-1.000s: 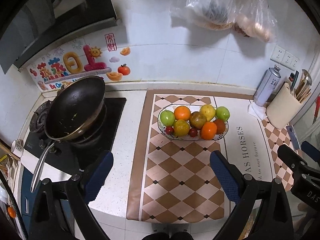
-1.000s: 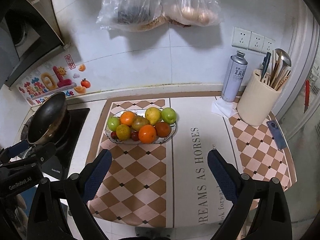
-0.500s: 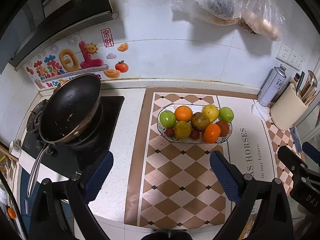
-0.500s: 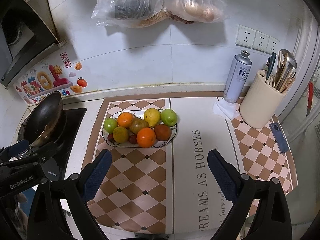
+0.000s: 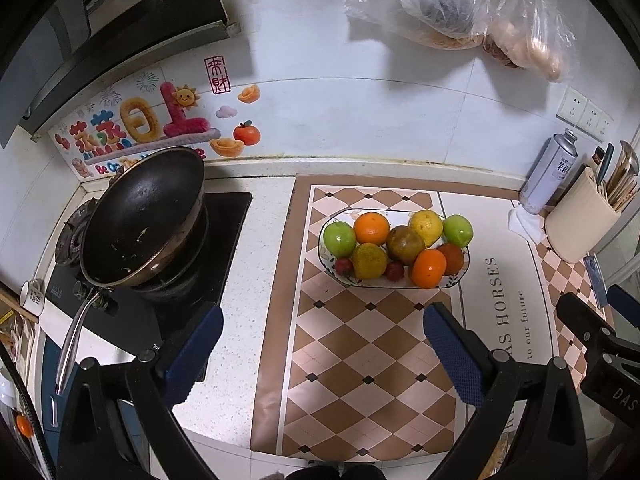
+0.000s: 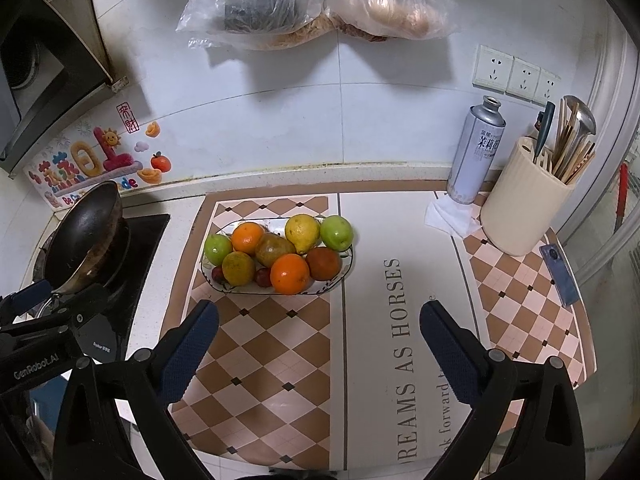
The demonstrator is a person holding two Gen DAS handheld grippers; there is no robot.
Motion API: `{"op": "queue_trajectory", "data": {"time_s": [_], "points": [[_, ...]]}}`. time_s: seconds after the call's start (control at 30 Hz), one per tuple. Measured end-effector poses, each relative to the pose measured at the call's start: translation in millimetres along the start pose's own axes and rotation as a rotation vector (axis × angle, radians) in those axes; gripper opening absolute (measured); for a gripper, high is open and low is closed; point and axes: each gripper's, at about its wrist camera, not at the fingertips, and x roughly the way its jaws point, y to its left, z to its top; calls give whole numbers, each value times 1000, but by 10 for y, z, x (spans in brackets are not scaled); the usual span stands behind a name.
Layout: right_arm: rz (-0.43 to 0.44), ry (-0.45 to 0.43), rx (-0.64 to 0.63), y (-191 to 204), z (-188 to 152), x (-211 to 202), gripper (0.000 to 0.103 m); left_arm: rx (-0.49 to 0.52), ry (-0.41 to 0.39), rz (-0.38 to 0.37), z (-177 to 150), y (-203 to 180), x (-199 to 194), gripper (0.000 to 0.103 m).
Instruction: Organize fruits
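An oval patterned plate (image 5: 459, 276) (image 6: 344, 270) stands on the checkered counter mat and is piled with fruit: two green apples (image 5: 339, 238) (image 6: 337, 232), oranges (image 5: 429, 268) (image 6: 289, 273), a yellow pear (image 5: 425, 223) (image 6: 302, 233), a brownish fruit (image 5: 405, 245) (image 6: 275, 249) and small red fruits (image 5: 344, 266). My left gripper (image 5: 322, 346) is open and empty, above the mat in front of the plate. My right gripper (image 6: 319, 344) is open and empty, in front of the plate and a little to its right.
A black wok (image 5: 140, 216) (image 6: 86, 232) sits on the stove at the left. A spray can (image 6: 476, 152), a cream utensil holder (image 6: 524, 212), a tissue (image 6: 448, 214) and a phone (image 6: 558, 274) stand at the right. Plastic bags (image 6: 312, 4) hang on the wall.
Both grippers have drifted slightly; the plate sits a little higher in the left view and slightly lower-left in the right view. Jaws stay open. The fruit has not moved.
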Motion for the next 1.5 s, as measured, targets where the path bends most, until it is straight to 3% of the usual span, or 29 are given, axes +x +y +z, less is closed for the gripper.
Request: {"op": "queue_trajectory", "data": {"time_s": [1.5], "points": [[-10,-8,-17,-74,-42,-112,103,26,-71,34,-120,-84,-190,103]]}}
